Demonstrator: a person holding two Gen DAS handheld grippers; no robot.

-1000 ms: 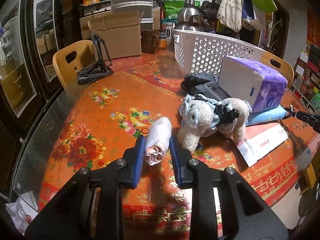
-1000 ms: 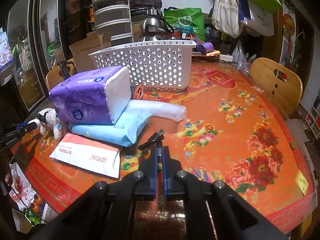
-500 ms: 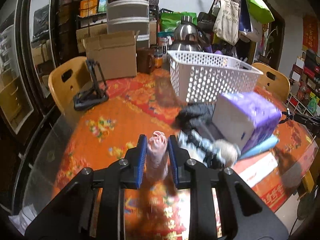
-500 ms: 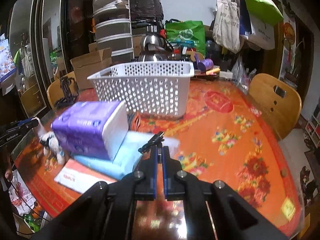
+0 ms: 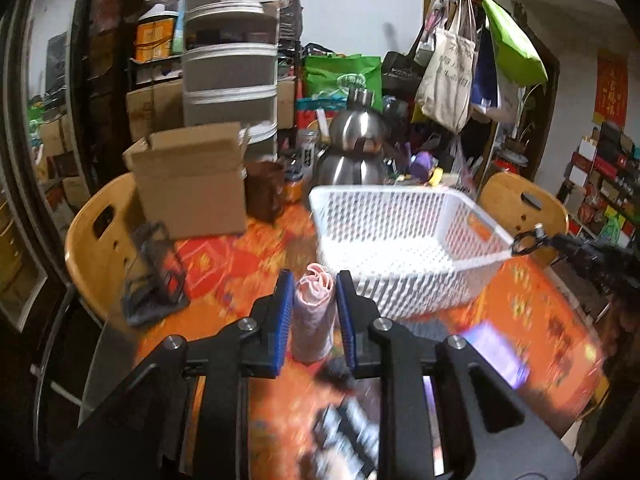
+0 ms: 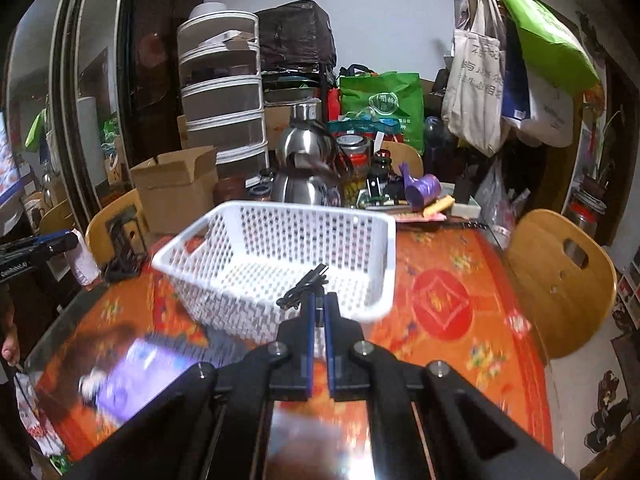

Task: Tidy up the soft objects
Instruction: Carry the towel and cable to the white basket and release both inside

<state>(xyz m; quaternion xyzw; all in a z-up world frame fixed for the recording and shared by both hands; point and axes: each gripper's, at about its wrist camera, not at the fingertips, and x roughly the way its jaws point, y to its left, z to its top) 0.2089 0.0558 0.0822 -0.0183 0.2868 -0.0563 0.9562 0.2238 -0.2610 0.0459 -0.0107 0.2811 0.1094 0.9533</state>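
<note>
My left gripper [image 5: 313, 282] is shut on a rolled pink-and-white cloth [image 5: 313, 312] and holds it high above the table, just left of the white perforated basket [image 5: 404, 236]. My right gripper [image 6: 318, 300] is shut on a thin black hair tie [image 6: 303, 290] and holds it up in front of the basket [image 6: 280, 256], which looks empty. The purple tissue pack [image 6: 148, 372] and the plush toy [image 6: 90, 386] lie blurred on the table below. The left gripper with its cloth [image 6: 82, 258] shows at the right wrist view's left edge.
A cardboard box [image 5: 192, 180], a steel kettle [image 5: 356, 152] and jars stand behind the basket. A black stand [image 5: 154, 276] sits at the table's left. Wooden chairs [image 6: 560, 280] ring the orange floral table [image 6: 460, 320]. Bags hang at the back right.
Both grippers have risen and moved toward the basket, each carrying its item. The tissue pack and plush toy have dropped low in both views.
</note>
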